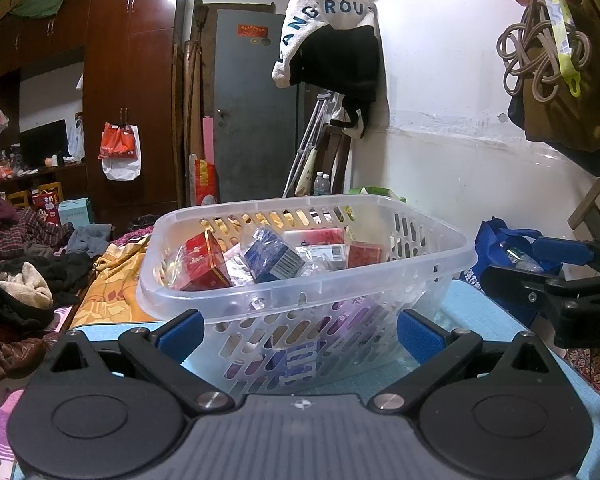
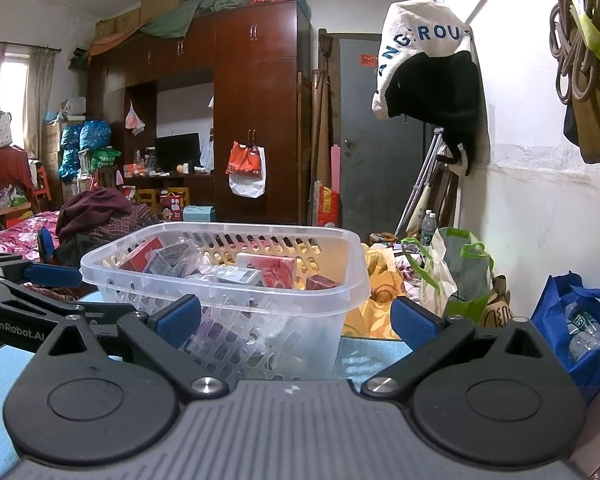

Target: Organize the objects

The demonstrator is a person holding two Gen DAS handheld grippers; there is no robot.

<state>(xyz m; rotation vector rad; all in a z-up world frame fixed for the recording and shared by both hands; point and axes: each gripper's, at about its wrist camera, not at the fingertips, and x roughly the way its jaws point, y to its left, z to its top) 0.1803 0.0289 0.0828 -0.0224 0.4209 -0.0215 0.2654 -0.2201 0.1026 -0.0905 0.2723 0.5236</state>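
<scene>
Clear slotted basket (image 1: pixel 308 280) at 12 o'clock, boxes inside partly hidden; left gripper (image 1: pixel 300 330), right gripper (image 2: pixel 296 318): fingers wide apart, holding nothing

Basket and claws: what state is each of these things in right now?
Basket: upright on the blue surface, holding boxes.
Red box: tilted inside the basket.
Blue box: tilted, atop the pile.
Left claw: open, empty.
Right claw: open, empty.
Grey door: shut.

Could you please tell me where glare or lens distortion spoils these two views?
Left wrist view: fisheye bends the wardrobe inward; mild sheen on the white wall. Right wrist view: the window at top right is blown out white; the basket stays sharp and evenly lit.
</scene>
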